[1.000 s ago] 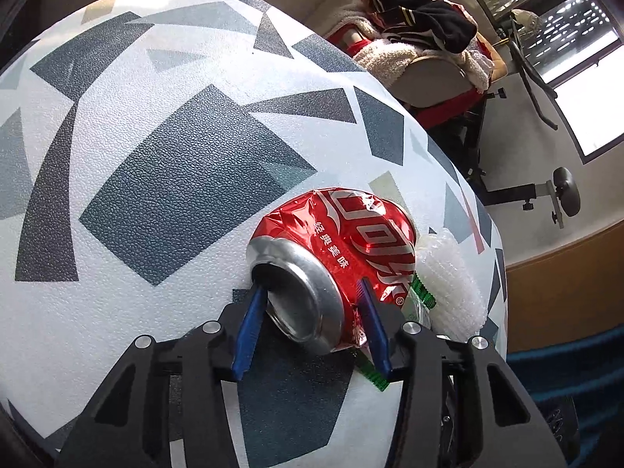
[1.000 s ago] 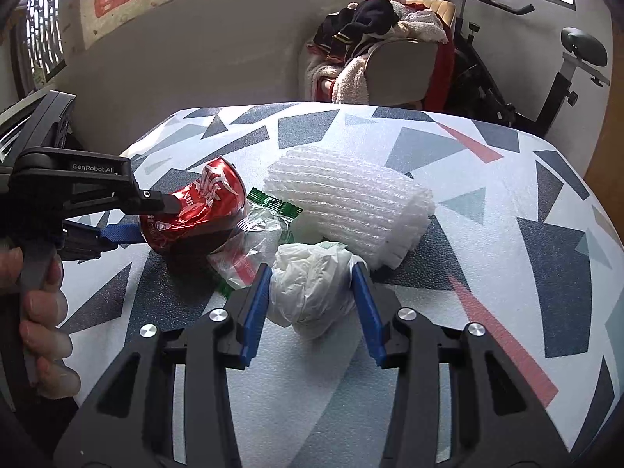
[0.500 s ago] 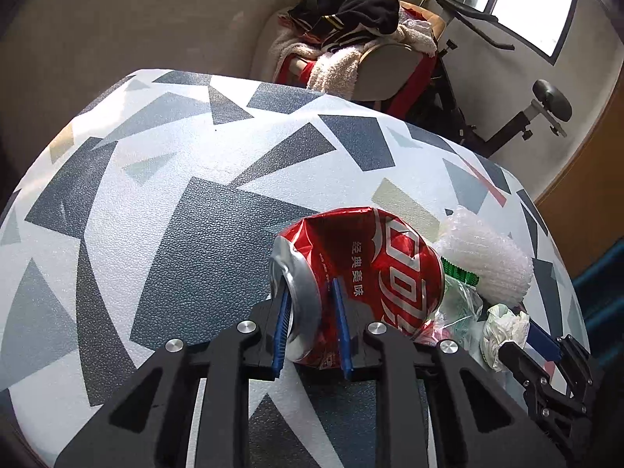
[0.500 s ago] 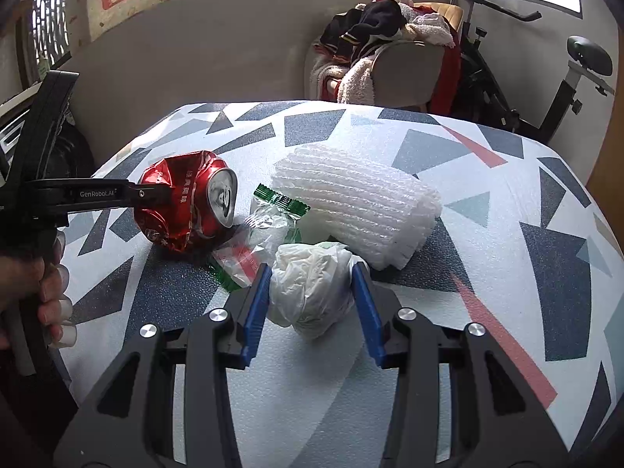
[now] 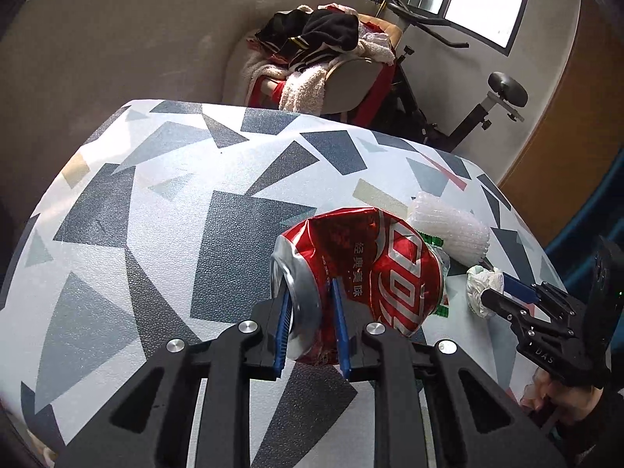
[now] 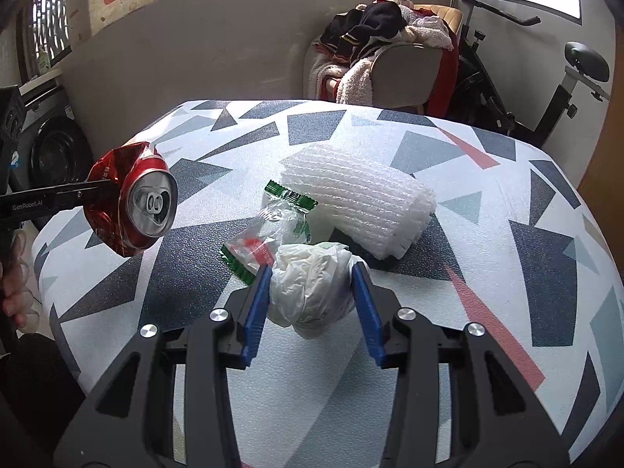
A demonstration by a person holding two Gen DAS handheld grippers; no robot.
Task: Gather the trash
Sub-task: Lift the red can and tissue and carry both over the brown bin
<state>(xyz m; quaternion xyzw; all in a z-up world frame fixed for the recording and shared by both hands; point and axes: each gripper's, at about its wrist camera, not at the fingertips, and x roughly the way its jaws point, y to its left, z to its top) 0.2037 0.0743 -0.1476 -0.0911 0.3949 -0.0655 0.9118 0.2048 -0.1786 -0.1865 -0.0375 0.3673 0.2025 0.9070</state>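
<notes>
My left gripper [image 5: 310, 304] is shut on the rim of a crushed red soda can [image 5: 374, 265] and holds it in the air above the table's left side; the can also shows in the right wrist view [image 6: 132, 199]. My right gripper [image 6: 312, 284] is open, its fingers on either side of a crumpled white plastic wad [image 6: 312, 284] on the table, not squeezing it. A clear wrapper with green ends [image 6: 273, 230] and a white foam net sleeve [image 6: 358, 195] lie just beyond the wad.
The table [image 6: 507, 234] has a white cloth with grey and red triangles. Behind it stand a chair piled with clothes [image 6: 386, 46] and an exercise bike [image 6: 546, 78]. A dark appliance [image 6: 50, 148] stands at the left.
My left gripper closed on the can and lifted it off the table, up and to the left. The right gripper stayed around the white wad.
</notes>
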